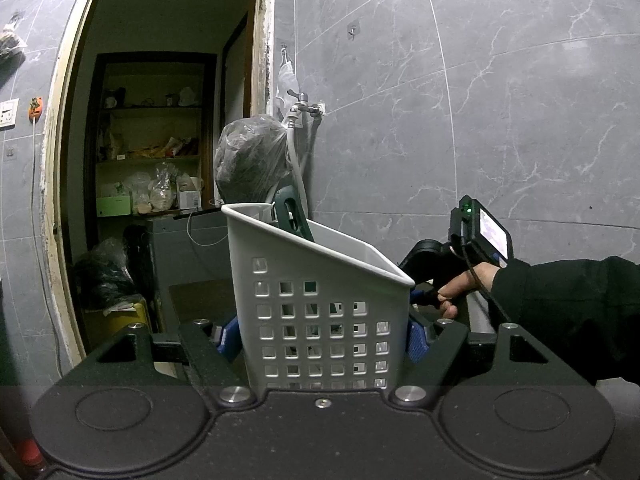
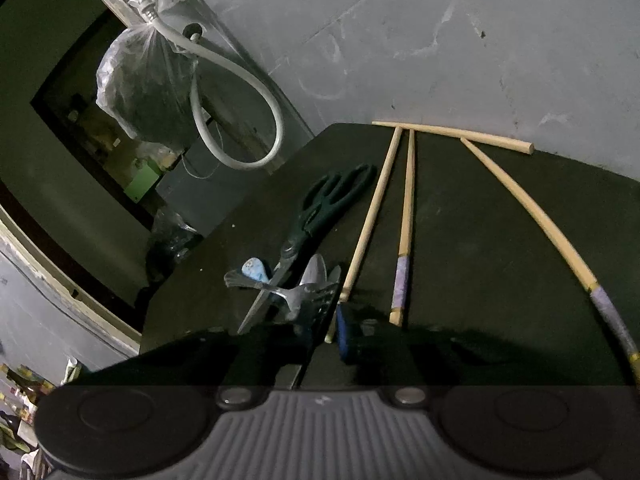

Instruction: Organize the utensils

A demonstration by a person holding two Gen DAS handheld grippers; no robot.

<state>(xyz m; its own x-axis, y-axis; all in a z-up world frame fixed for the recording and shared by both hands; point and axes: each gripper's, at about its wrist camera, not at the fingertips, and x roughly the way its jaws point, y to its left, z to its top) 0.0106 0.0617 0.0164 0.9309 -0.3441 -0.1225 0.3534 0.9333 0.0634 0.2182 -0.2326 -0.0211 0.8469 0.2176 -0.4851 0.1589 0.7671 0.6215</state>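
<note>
My left gripper [image 1: 320, 338] is shut on a white perforated utensil holder [image 1: 320, 304], its blue pads [image 1: 416, 340] pressing both side walls. A green handle [image 1: 290, 216] shows above the holder's rim. My right gripper [image 2: 326, 332] points down at a heap of metal utensils [image 2: 308, 296] on the dark table [image 2: 480, 260]. Its jaws stand narrow, and a metal utensil sits at the fingertips with a chopstick end beside the blue pad [image 2: 344, 332]. Dark green scissors [image 2: 320, 208] lie just beyond. Several long wooden chopsticks [image 2: 406, 208] fan out to the right.
A grey tiled wall [image 1: 480, 120] stands close behind the table. A tap with a white hose [image 2: 240, 120] and a plastic bag [image 1: 252, 156] hang at the table's left corner. An open doorway [image 1: 160, 120] with shelves lies left. A person's hand [image 1: 456, 288] and dark sleeve are right of the holder.
</note>
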